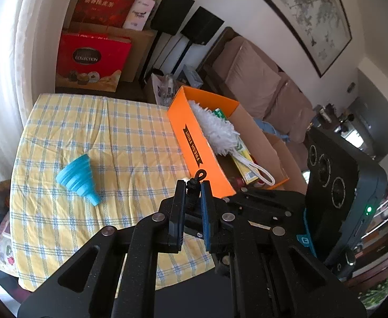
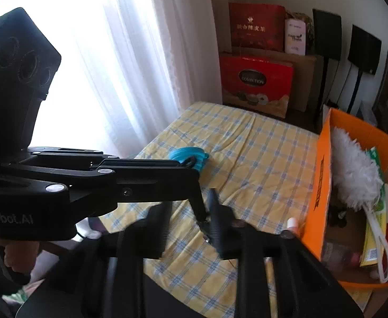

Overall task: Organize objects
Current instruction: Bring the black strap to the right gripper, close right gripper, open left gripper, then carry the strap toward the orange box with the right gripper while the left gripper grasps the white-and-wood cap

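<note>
My left gripper (image 1: 194,185) is shut on a thin black item with a cord loop (image 1: 197,179), held above the table near the orange box (image 1: 196,143). In the right wrist view the left gripper (image 2: 187,163) reaches in from the left and the black item hangs down from it (image 2: 197,198). A blue collapsible funnel (image 1: 78,179) lies on its side on the checked tablecloth (image 1: 109,132); it also shows in the right wrist view (image 2: 188,155). My right gripper (image 2: 188,209) is open and empty, right beside the hanging item's lower end.
The orange box (image 2: 319,185) holds a white duster (image 1: 216,128), a green-yellow packet (image 1: 244,159) and other items. Red gift bags (image 1: 90,58) and black speakers (image 1: 188,18) stand behind the table. A sofa (image 1: 260,79) is at right, curtains (image 2: 114,53) at left.
</note>
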A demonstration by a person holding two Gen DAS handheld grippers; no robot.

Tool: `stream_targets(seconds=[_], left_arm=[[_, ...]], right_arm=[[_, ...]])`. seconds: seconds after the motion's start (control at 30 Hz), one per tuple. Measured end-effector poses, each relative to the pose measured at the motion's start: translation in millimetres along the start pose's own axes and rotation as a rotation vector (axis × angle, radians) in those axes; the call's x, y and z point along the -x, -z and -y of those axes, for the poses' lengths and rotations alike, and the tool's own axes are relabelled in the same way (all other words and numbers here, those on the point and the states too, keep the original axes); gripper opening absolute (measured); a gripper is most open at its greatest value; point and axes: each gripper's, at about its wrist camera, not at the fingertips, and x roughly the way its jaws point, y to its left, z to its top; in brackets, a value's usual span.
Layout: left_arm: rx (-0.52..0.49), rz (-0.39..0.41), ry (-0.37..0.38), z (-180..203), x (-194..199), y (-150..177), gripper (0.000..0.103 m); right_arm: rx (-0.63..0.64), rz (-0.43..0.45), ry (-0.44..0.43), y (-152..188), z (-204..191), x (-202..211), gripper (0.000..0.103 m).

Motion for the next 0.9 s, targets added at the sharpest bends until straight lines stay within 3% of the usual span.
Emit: stream_targets(seconds=[0.23, 0.3, 0.47, 0.7, 0.77, 0.9], left_arm=[[-0.029, -0.025, 0.0, 12.8, -11.3, -2.1, 0.013], [-0.019, -0.023, 0.002, 13.1, -12.6, -2.7, 0.036], [0.025, 0.011, 0.023, 5.7, -10.8, -4.1, 0.066], [0.032, -0.028, -0.013, -5.7, -39.2, -2.8, 0.074], [0.006, -0.048, -0.049, -3.8, -53.1, 0.1, 0.083], [-0.111, -0.08, -0.101, 5.4, -87.0, 8.6, 0.083]], right_arm=[[-0.056, 0.004, 0.017, 2.7, 14.5, 10.3, 0.009], [-0.075, 0.018, 0.025, 3.3, 21.0, 15.2, 0.009], [-0.118, 0.053, 0.042, 4.3, 36.3, 33.1, 0.009], [-0.207, 0.091, 0.115, 9.1, 68.9, 68.0, 0.009], [-0.234, 0.101, 0.136, 11.0, 77.9, 79.8, 0.009], [-0.281, 0.116, 0.161, 17.6, 92.0, 104.9, 0.009]])
